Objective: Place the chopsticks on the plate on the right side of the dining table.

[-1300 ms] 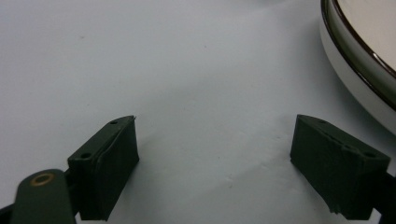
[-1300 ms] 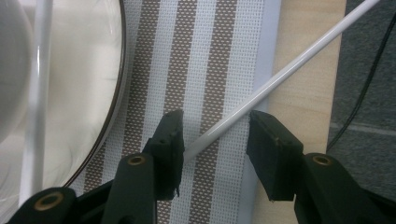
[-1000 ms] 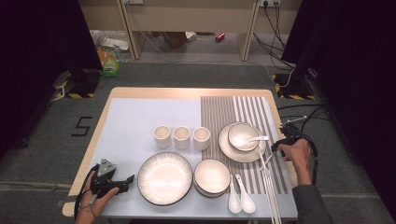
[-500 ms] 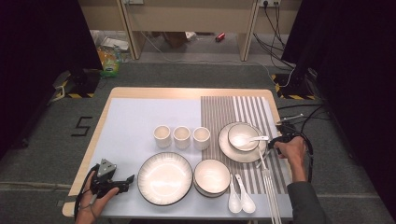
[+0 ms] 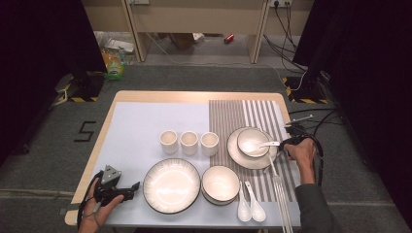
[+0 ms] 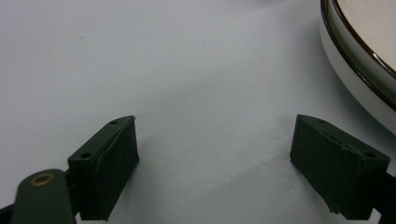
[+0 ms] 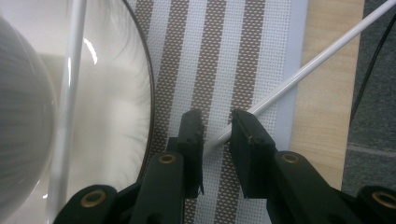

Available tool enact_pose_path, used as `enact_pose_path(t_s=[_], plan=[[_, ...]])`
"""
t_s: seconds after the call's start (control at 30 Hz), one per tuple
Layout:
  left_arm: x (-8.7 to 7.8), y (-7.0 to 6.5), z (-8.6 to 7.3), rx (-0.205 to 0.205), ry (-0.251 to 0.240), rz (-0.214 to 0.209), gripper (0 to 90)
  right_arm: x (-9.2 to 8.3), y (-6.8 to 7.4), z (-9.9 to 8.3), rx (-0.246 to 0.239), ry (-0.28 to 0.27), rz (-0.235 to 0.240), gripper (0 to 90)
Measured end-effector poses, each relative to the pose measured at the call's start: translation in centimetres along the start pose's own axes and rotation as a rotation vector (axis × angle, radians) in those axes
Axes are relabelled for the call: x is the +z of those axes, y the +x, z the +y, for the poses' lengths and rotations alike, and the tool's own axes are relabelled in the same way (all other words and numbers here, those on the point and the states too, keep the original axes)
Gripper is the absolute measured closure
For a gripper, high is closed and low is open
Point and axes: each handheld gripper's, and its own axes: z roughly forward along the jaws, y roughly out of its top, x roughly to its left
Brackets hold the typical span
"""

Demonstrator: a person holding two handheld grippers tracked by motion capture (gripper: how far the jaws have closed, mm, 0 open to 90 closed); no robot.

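Right gripper view: tongs (image 7: 216,122) narrowly around chopstick (image 7: 299,79)

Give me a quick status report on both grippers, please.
Left gripper open, empty. Right gripper closing around white chopstick, gap remains. Second chopstick lies across plate nearby.

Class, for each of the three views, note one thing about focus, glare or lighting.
High view: the table is brightly lit, surroundings dark. Left gripper view: the plate rim is slightly soft and the mat evenly lit. Right gripper view: the bowl at left is blurred, with glare on the saucer.
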Motion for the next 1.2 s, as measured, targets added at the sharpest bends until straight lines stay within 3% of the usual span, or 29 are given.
enact_pose_path(t_s=[0.07,0.13,0.57,0.7,1.07,1.2], plan=[[0.0,0.0,0.0,-0.001,-0.001,-0.001,14.0,0.0,-0.2,0.0,0.025,-0.002,0.003,72.1],[0.0,0.0,0.0,-0.001,-0.001,-0.001,14.0,0.2,0.0,0.0,0.049,0.032,-0.006,63.4],[0.0,0.0,0.0,0.001,0.000,0.000,14.1,0.4,0.1,0.4,0.067,0.032,-0.069,71.9],[0.0,0.0,0.0,0.002,0.001,0.001,14.2,0.5,-0.2,0.6,0.077,0.015,-0.057,74.4],[0.0,0.0,0.0,0.000,0.000,0.000,14.2,0.9,-0.6,1.6,0.037,-0.004,-0.045,78.1],[0.0,0.0,0.0,0.000,-0.001,0.000,14.1,0.8,-0.7,1.3,0.054,-0.017,-0.028,76.0]])
